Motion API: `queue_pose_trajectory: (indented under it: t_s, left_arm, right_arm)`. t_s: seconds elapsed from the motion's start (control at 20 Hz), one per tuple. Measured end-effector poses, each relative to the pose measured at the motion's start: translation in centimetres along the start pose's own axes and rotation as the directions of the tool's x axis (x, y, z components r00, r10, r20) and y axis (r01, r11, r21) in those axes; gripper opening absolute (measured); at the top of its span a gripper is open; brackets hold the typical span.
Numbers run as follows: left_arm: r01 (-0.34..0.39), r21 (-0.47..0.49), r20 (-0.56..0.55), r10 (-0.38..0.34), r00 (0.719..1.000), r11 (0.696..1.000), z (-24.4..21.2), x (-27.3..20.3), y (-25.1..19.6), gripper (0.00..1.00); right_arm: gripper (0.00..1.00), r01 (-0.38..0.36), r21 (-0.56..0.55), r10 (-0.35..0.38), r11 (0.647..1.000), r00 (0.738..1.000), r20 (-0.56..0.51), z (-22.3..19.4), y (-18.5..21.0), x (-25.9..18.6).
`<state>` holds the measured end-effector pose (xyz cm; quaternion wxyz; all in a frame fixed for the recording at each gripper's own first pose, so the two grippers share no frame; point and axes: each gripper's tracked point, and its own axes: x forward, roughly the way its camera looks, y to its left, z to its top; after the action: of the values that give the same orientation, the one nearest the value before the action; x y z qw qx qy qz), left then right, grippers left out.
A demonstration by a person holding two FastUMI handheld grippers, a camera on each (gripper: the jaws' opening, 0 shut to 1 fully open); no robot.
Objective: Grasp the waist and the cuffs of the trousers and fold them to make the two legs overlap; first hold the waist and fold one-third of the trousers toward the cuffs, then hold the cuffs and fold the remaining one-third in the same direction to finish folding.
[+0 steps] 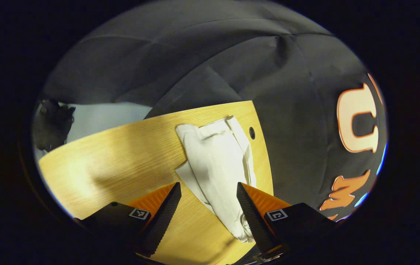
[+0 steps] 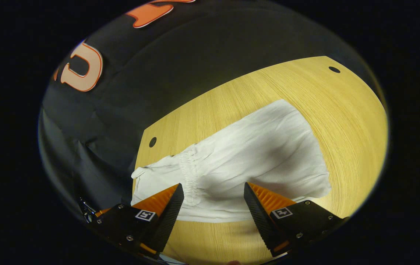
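I hover both wide-open, empty grippers, left gripper (image 1: 208, 191) and right gripper (image 2: 214, 193), above the white trousers (image 2: 239, 162) on the wooden table (image 2: 342, 106); next, I judge, grasp the elastic waist (image 2: 189, 165).

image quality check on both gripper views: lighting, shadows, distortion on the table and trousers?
Left gripper view: the table edge bows from fisheye distortion, a bright patch and a soft shadow lie on the wood, and the trousers look sharp. Right gripper view: a soft shadow falls across the trousers, the wood is evenly lit, and the table edge curves strongly.
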<state>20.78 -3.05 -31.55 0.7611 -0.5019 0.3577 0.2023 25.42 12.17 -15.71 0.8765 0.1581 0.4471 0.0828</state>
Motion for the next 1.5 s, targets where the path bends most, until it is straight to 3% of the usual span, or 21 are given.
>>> queue_pose_trajectory:
  t_s: [0.35,0.55,0.75,0.8,0.85,0.95,1.15,1.3,1.5]
  left_arm:
    - [-0.051,-0.064,-0.002,0.051,0.999,0.997,0.1,3.0,1.4,0.99]
    - [-0.033,-0.107,-0.022,0.031,0.999,0.994,-0.1,4.9,0.4,0.99]
    - [-0.037,-0.074,-0.021,0.036,0.999,0.997,0.5,6.5,-0.8,0.99]
    - [-0.039,-0.063,-0.027,0.037,0.999,0.997,0.4,7.0,-1.2,0.92]
    - [-0.045,-0.046,-0.034,0.043,0.998,0.998,0.2,7.4,-1.4,0.96]
    - [-0.092,-0.008,-0.049,0.092,0.995,0.996,0.0,8.3,-0.9,0.79]
    - [-0.143,0.041,-0.055,0.145,0.988,0.989,-0.4,9.7,-0.9,0.07]
    - [-0.043,0.12,-0.017,0.046,0.999,0.992,0.6,9.5,-4.5,0.04]
    - [0.007,0.295,0.009,-0.01,1.0,0.955,0.9,8.3,-9.0,0.04]
  right_arm:
    - [0.98,0.011,0.063,-0.011,0.998,1.0,0.001,1.4,-2.8,-0.3]
    - [0.99,0.026,0.1,-0.028,0.995,0.999,0.019,2.5,-4.3,-0.6]
    - [0.99,0.015,0.153,-0.019,0.988,1.0,0.022,3.2,-4.9,-0.8]
    - [0.99,0.015,0.161,-0.02,0.987,0.999,0.026,3.3,-5.2,-1.0]
    - [0.99,0.018,0.167,-0.023,0.986,0.999,0.027,3.3,-5.5,-1.0]
    - [0.99,0.023,0.181,-0.029,0.983,0.999,0.03,3.5,-6.1,-1.4]
    - [0.99,0.034,0.199,-0.044,0.979,0.998,0.045,3.4,-7.4,-2.3]
    - [0.98,0.054,0.195,-0.066,0.979,0.996,0.055,3.4,-8.7,-3.1]
    - [0.99,0.073,0.175,-0.086,0.982,0.994,0.069,3.7,-10.1,-4.2]
